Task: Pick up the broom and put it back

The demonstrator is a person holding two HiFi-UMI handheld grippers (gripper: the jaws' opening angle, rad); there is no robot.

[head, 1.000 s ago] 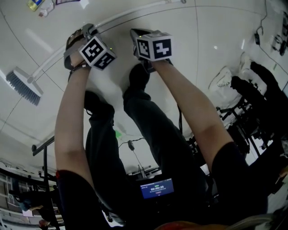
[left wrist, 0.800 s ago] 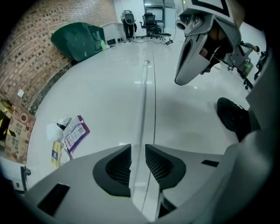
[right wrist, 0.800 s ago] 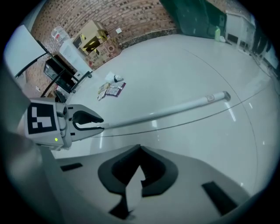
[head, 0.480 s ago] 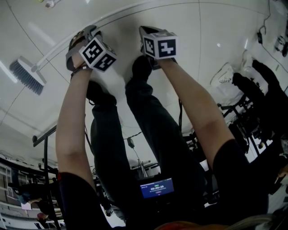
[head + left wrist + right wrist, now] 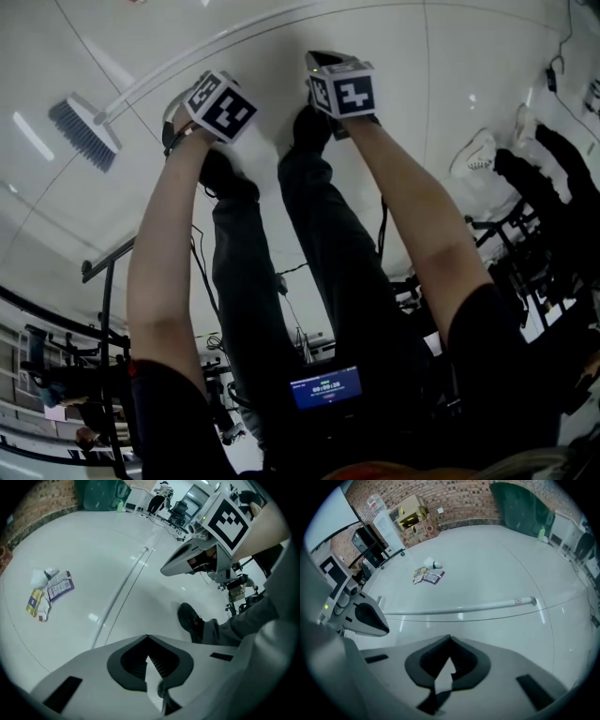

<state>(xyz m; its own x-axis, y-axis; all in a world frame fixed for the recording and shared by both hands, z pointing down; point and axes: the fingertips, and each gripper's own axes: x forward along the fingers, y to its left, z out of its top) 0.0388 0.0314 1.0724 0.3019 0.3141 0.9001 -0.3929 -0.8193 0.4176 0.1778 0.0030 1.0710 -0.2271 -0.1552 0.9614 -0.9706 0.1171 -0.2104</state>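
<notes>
The broom [image 5: 464, 607] lies flat on the white floor [image 5: 450, 56], just ahead of the person's feet. Its blue bristle head [image 5: 84, 133] is off to the person's left, and its pale handle [image 5: 120, 597] runs across in front of the 2 grippers. Neither one touches it. The left gripper [image 5: 149, 660] hangs above the floor with its jaws closed tip to tip and nothing between them; only a sliver of floor shows through the hollow of the pads. The right gripper [image 5: 443, 670] is held beside it, a little apart, its jaws likewise brought together and empty. A black shoe [image 5: 190, 619] stands on the near side of the handle. Beyond the broom, a small heap of wrappers [image 5: 49, 592] lies on the floor, well apart from it.
</notes>
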